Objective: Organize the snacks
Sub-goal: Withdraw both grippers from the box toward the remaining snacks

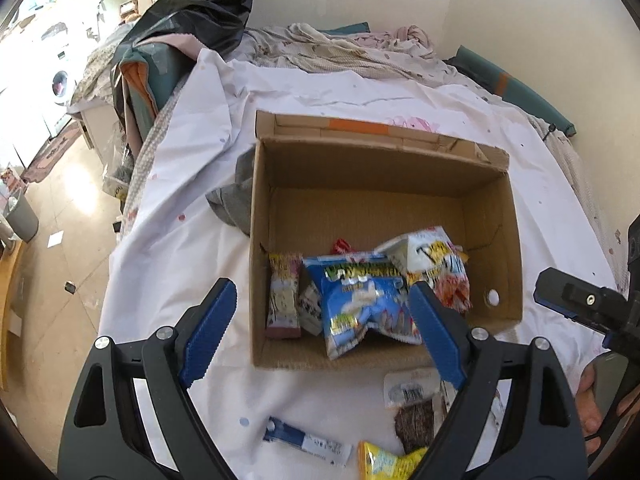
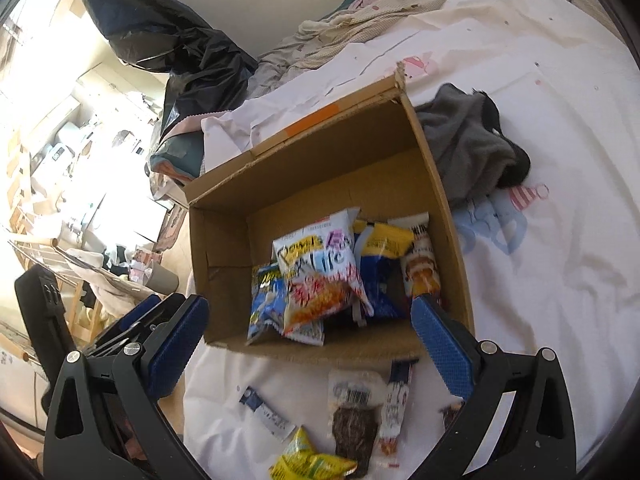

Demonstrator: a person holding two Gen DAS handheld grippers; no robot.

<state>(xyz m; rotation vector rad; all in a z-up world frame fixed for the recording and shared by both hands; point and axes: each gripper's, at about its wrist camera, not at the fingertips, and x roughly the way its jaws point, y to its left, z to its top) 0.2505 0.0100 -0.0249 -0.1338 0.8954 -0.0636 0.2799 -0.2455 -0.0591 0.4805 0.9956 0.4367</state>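
From the left wrist camera, the left gripper (image 1: 320,320) hangs over an open brown cardboard box (image 1: 496,248) resting on a white bedsheet (image 1: 192,184), its two blue-padded fingers (image 1: 208,332) spread wide with nothing between them. Inside the box lie at least four snack packets: a blue crinkled bag (image 1: 360,304), a white and orange bag (image 1: 436,268), a slim pink packet (image 1: 284,292) standing against the left wall, and a small red one (image 1: 343,246) mostly hidden. On the sheet in front of the box sit four more: a clear pouch of dark dried food (image 1: 412,404), a blue and white stick packet (image 1: 306,442), a yellow bag (image 1: 384,462), and another partly hidden behind the finger. The right gripper (image 1: 576,304) shows at the right edge. From the right wrist camera, the right gripper (image 2: 312,340) also has its two blue fingers (image 2: 176,344) spread apart and empty, above the box's (image 2: 224,248) near edge. One grey crumpled cloth (image 2: 468,140) lies beside the box.
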